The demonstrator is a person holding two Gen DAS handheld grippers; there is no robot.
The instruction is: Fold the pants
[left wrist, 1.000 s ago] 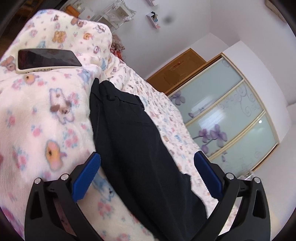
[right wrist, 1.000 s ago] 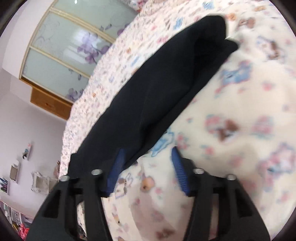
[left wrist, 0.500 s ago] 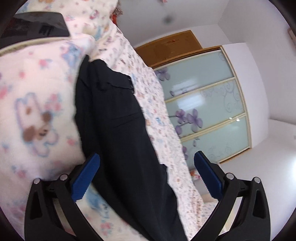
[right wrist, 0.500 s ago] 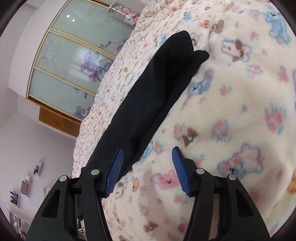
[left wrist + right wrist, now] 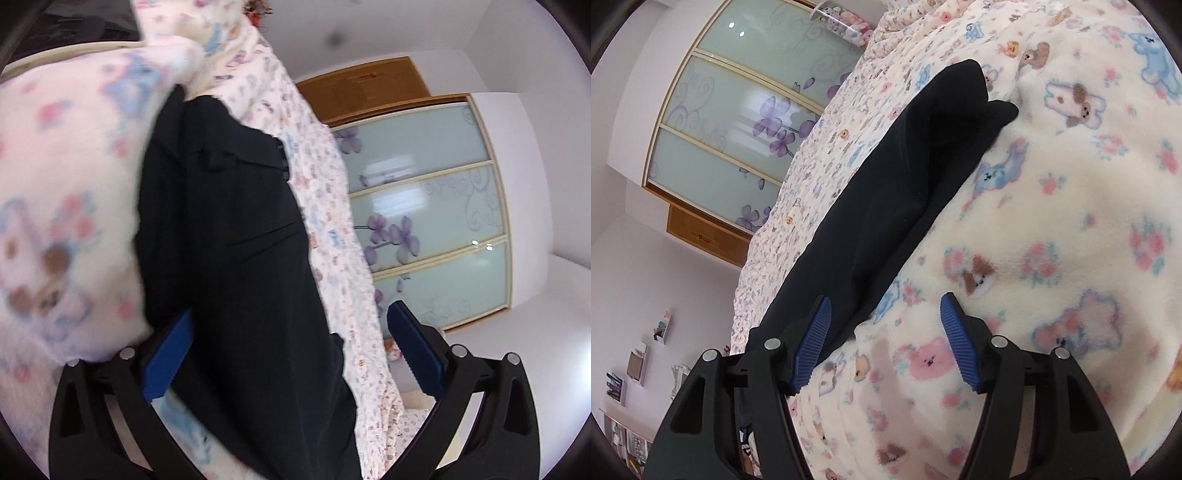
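Observation:
Black pants (image 5: 236, 258) lie stretched out on a cream fleece blanket with animal prints (image 5: 66, 206), folded lengthwise. In the left wrist view my left gripper (image 5: 288, 347) is open, its blue pads astride the pants, waistband end at the far top. In the right wrist view the pants (image 5: 886, 206) run from the lower left to the leg ends at the upper right. My right gripper (image 5: 884, 339) is open, its left pad over the pants' edge and its right pad above the blanket (image 5: 1071, 221).
A phone (image 5: 74, 33) lies on the blanket at the far upper left. A patterned bed sheet (image 5: 325, 206) borders the pants. Sliding wardrobe doors with purple flowers (image 5: 436, 229) stand beyond the bed; they also show in the right wrist view (image 5: 738, 122).
My left gripper has moved closer and lower over the pants, which now fill the space between its pads. My right gripper has pulled back and opened wider.

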